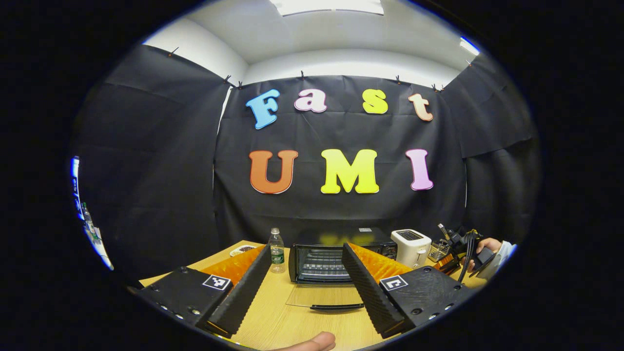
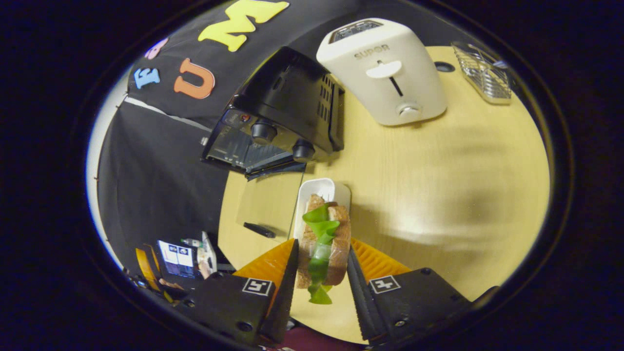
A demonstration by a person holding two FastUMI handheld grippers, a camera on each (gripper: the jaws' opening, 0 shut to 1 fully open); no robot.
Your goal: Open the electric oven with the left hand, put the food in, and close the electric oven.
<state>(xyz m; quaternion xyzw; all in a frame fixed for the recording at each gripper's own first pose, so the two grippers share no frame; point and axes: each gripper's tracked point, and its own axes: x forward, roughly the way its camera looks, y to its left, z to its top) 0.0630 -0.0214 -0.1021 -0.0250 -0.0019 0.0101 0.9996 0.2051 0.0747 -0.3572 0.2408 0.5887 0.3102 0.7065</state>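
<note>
Item: sandwich of two brown bread slices with a ruffled green lettuce leaf [image 2: 321, 243], lower centre of the right gripper view, pinched flat-side to flat-side by the right claw [image 2: 321, 273] above a small white rectangular tray [image 2: 317, 187] on the pale wood-grain counter [image 2: 438, 170]. Judged light, soft and easily crushed; the leaf looks loose and may slip out, so hold is best kept on the broad crusted faces with modest pressure (not on the lettuce). Destination: black metal electric oven [image 1: 341, 256], lower centre of the left gripper view, its glass door with black bar handle [image 1: 336, 307] lying folded down on the counter, wire rack visible inside. Left claw [image 1: 307, 287] spread wide, holding nothing, ridged inner faces showing. Adjacent: glossy white plastic toaster [image 2: 385, 73] at top centre of the right gripper view; clear plastic water bottle [image 1: 276, 249] left of the oven.
</note>
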